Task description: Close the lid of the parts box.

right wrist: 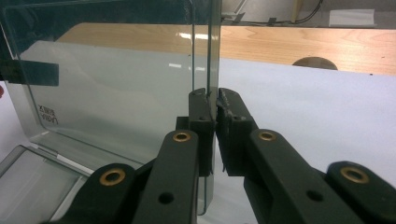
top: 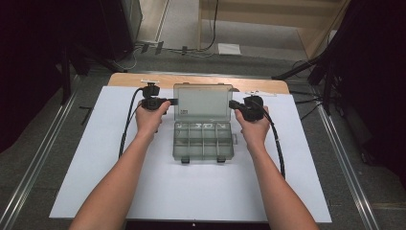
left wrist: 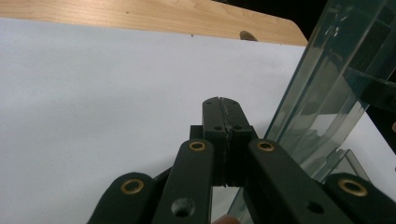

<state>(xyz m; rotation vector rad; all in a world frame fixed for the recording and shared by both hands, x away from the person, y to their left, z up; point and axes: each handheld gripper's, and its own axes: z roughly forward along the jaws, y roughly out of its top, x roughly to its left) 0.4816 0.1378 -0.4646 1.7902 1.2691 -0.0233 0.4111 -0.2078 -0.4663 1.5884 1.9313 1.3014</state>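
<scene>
High view: clear organiser box [top: 203,140] at centre of white tabletop [top: 95,167], lid [top: 202,101] raised upright, compartments seemingly empty. Left tool [top: 175,101] closed on nothing, tips beside lid's left edge. Right tool [right wrist: 215,100] clamps lid's right edge.

Upright clear lid [top: 202,101] between both grippers, barring the middle; open white mat [top: 95,163] to either side.

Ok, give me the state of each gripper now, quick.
Left gripper: shut, jaws together, nothing between them, beside the clear box lid.
Right gripper: shut on the lid's edge.
</scene>
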